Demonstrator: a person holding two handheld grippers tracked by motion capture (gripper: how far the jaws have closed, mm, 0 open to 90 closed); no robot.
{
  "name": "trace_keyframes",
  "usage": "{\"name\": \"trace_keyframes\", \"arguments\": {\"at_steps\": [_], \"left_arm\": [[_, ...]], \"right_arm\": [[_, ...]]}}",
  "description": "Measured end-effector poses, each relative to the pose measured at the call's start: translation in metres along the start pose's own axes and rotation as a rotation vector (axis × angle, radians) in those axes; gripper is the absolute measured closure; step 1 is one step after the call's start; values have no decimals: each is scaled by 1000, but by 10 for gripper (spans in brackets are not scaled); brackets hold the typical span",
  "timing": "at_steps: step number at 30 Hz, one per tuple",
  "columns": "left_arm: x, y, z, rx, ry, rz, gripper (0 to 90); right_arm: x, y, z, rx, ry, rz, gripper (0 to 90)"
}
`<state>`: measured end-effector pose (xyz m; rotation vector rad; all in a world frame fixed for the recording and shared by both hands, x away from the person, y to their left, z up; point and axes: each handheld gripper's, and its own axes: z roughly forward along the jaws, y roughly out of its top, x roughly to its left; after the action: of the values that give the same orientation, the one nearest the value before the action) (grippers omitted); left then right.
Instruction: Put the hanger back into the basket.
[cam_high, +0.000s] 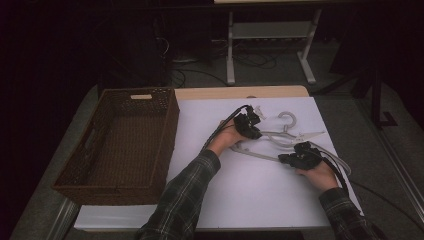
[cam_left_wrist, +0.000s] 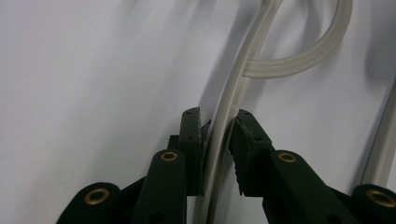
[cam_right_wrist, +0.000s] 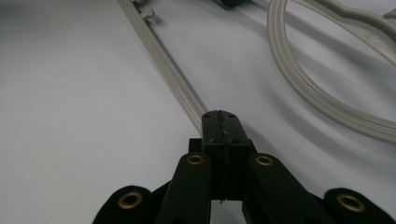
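Observation:
Pale translucent plastic hangers (cam_high: 280, 137) lie overlapping on the white table top (cam_high: 250, 190). My left gripper (cam_high: 253, 131) reaches over them from the left. In the left gripper view its jaws (cam_left_wrist: 218, 116) stand on either side of a thin hanger arm (cam_left_wrist: 240, 70), with the pads against it. My right gripper (cam_high: 286, 159) rests low at the hangers' near side. Its jaws (cam_right_wrist: 219, 114) are pressed together, and a straight hanger bar (cam_right_wrist: 163, 63) runs up to their tips and vanishes behind them. I cannot tell whether that bar is pinched.
A large brown wicker basket (cam_high: 167, 140) with nothing in it stands at the table's left. A curved hanger loop (cam_right_wrist: 299, 79) lies right of the right gripper. The table's right edge is close to the right hand. A metal stand (cam_high: 270, 30) is on the floor behind.

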<state>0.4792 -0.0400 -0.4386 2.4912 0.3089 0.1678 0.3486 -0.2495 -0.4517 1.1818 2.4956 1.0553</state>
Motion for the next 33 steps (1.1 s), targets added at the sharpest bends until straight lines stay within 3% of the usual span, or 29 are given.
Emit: {"name": "trace_keyframes", "arguments": {"at_steps": [8,20,25,33], "left_arm": [[-3,-7,-8,25,-46,42,820],[-4,-12,-17,-22,-79,5,829],[-5,-15,-25,-49,-90,-18,830],[-8,-17,-43,-94,-74,-36,831]], "right_arm": [[-2,-1,-2,4,-3,14,900],[-2,-1,-4,2,-1,-6,895],[0,1,-12,-45,-1,-13,805],[4,1,-29,-139,13,-1,562]]}}
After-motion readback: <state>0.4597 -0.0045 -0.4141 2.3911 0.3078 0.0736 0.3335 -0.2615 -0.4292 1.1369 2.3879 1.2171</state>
